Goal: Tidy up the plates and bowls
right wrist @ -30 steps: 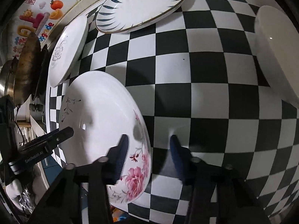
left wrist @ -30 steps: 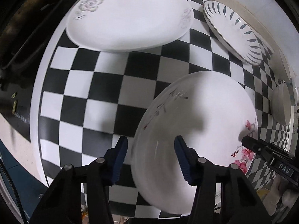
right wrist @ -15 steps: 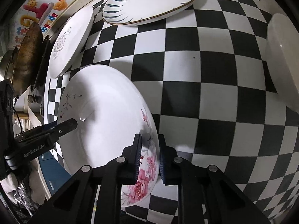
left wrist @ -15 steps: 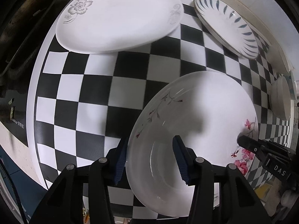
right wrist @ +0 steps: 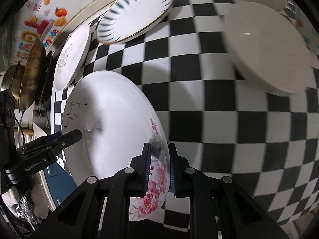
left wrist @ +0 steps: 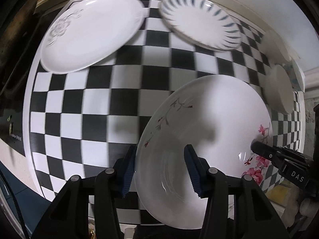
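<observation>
Your right gripper (right wrist: 158, 167) was clamped on the rim of the rose plate (right wrist: 111, 119), at six o'clock in its view. Your left gripper (left wrist: 160, 167) straddled that plate's opposite rim with its jaws spread apart. On the checkered table (left wrist: 99, 103), a grey-flower plate (left wrist: 89, 33) sat at eleven o'clock, a striped plate (left wrist: 199, 22) at one.

Motion blur smears checkered cloth (left wrist: 119, 91); plain bowl (right wrist: 267, 45) blurred, partly hiding patterned dish behind.
</observation>
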`<state>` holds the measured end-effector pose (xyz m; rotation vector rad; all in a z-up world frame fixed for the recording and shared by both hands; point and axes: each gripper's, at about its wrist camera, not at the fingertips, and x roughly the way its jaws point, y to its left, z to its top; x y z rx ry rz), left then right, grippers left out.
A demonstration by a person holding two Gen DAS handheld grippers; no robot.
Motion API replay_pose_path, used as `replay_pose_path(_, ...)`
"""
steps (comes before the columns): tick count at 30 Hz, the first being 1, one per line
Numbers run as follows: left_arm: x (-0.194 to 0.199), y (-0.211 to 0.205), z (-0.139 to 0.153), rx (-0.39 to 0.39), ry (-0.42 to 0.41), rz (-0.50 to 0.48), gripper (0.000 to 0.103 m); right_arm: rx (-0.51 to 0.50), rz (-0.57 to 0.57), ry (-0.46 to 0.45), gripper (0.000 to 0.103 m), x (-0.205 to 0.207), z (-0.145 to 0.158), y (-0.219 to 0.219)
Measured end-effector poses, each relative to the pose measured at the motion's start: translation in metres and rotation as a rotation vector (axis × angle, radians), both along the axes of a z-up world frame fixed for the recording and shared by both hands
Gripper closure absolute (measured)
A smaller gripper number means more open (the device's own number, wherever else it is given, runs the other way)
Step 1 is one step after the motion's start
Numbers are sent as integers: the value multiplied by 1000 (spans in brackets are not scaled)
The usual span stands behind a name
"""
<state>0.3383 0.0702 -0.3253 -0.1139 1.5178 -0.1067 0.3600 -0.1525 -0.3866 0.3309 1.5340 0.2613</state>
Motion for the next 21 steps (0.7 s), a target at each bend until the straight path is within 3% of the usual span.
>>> replay_pose_path(12,1,-77,-10,-2,26,-111,57,-16,-122,4,84,-23,3,-77)
replay_pose_path(21,8,-89,-35,19,81,-105,57,-17,-131,37,84,-26,-12,-104)
